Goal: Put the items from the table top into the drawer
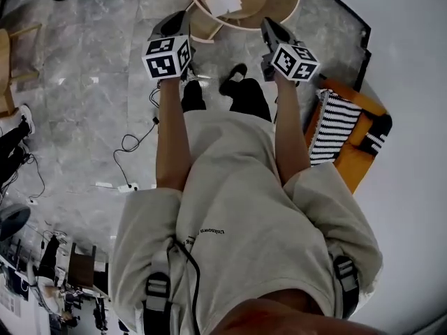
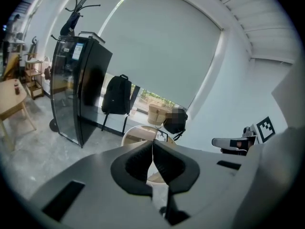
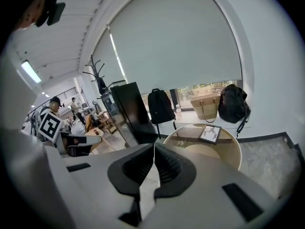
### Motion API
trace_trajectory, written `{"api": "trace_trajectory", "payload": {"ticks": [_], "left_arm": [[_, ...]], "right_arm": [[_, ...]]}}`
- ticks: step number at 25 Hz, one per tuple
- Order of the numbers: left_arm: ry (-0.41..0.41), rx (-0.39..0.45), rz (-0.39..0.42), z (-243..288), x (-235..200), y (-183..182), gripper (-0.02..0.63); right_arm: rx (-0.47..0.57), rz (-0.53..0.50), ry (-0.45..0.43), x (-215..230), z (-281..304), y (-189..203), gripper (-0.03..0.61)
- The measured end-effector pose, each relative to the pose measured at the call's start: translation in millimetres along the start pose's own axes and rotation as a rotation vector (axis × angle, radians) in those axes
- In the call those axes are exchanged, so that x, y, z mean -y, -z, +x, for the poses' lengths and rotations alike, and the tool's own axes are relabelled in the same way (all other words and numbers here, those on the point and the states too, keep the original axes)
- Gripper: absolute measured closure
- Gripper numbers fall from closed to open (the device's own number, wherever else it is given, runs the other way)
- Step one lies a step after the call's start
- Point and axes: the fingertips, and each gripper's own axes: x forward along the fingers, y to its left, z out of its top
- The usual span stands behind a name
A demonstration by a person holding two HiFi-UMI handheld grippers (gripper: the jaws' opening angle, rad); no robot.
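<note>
In the head view a round wooden table (image 1: 241, 26) stands just ahead of me, with a white framed picture (image 1: 223, 3) lying on it. My left gripper (image 1: 174, 21) and right gripper (image 1: 269, 25) are held side by side short of the table's near rim, apart from it. Each one's jaws are shut with nothing between them, tips touching in the left gripper view (image 2: 152, 144) and the right gripper view (image 3: 154, 147). The right gripper view shows the table (image 3: 236, 154) and the picture (image 3: 210, 133) beyond the jaws. No drawer shows.
A black cabinet (image 2: 78, 89), a black backpack (image 3: 159, 106), a woven basket (image 3: 207, 108) and a dark bag (image 3: 233, 106) stand past the table by the window. A striped cushion on an orange seat (image 1: 339, 128) is at my right; cables (image 1: 133, 142) lie on the floor at my left.
</note>
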Motion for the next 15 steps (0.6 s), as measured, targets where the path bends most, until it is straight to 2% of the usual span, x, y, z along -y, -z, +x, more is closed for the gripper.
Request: {"api": "trace_trajectory", "payload": {"ticks": [3,7,12,15], "left_arm": [[-0.051,-0.005,-0.043,6.8,-18.2,5.7,0.592],[-0.101,-0.018,-0.057,23.3,-25.2,15.0,0.592],[-0.136,-0.033,-0.070,72.1,-20.6,36.5,0.592],[-0.148,-0.058,-0.135,112.3,-22.4,67.7,0.592]], "right_arm": [[-0.028,0.015,-0.024,9.9,18.4,3.1,0.545],[-0.092,0.004,-0.044,34.9,44.7,14.9,0.545],[-0.209,-0.094,-0.147,60.5,93.7,34.1,0.545],[-0.288,-0.125,-0.174,91.3,129.3,60.0,0.545]]}}
